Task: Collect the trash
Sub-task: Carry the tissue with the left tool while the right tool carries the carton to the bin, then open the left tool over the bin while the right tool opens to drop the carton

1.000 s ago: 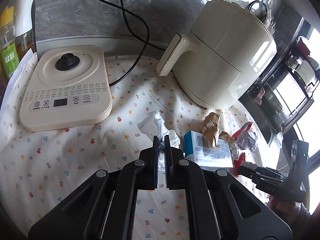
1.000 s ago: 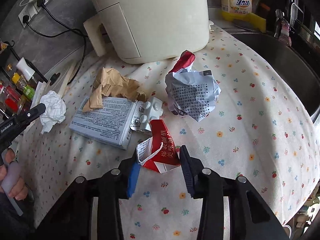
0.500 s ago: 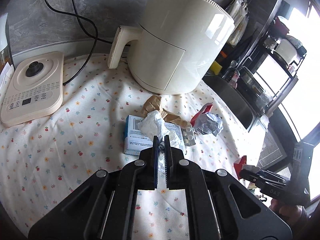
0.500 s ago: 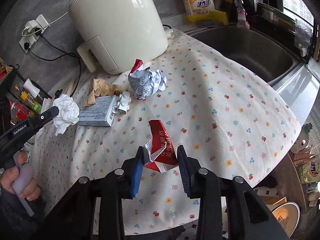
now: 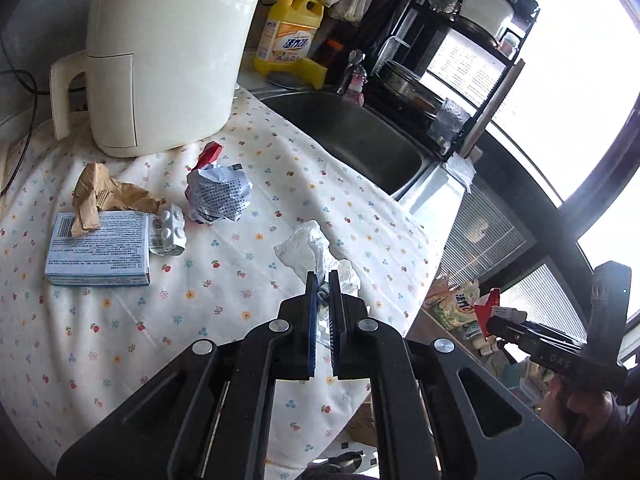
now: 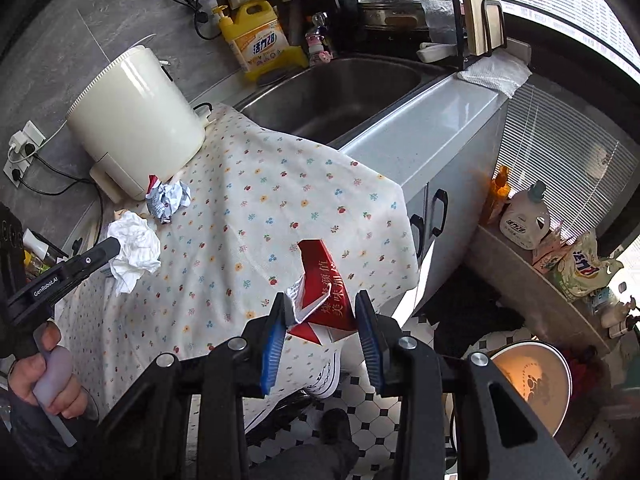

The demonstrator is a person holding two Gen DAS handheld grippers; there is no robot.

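My left gripper is shut on a crumpled white tissue, held above the flowered tablecloth near its right edge. My right gripper is shut on a torn red carton, out past the table's corner and over the tiled floor. Each gripper also shows in the other's view: the left gripper with the tissue, the right gripper with the carton. On the cloth lie a crumpled printed paper, brown paper, a blue-white box and a blister pack.
A cream air fryer stands at the back of the cloth. To its right are a steel sink, a yellow detergent bottle and a black dish rack. A round white-rimmed container sits on the floor by the cabinet.
Both grippers have swung right along the counter with their loads, towards the sink end and the table's edge. The kettle base has left view; the floor now shows under the right gripper.
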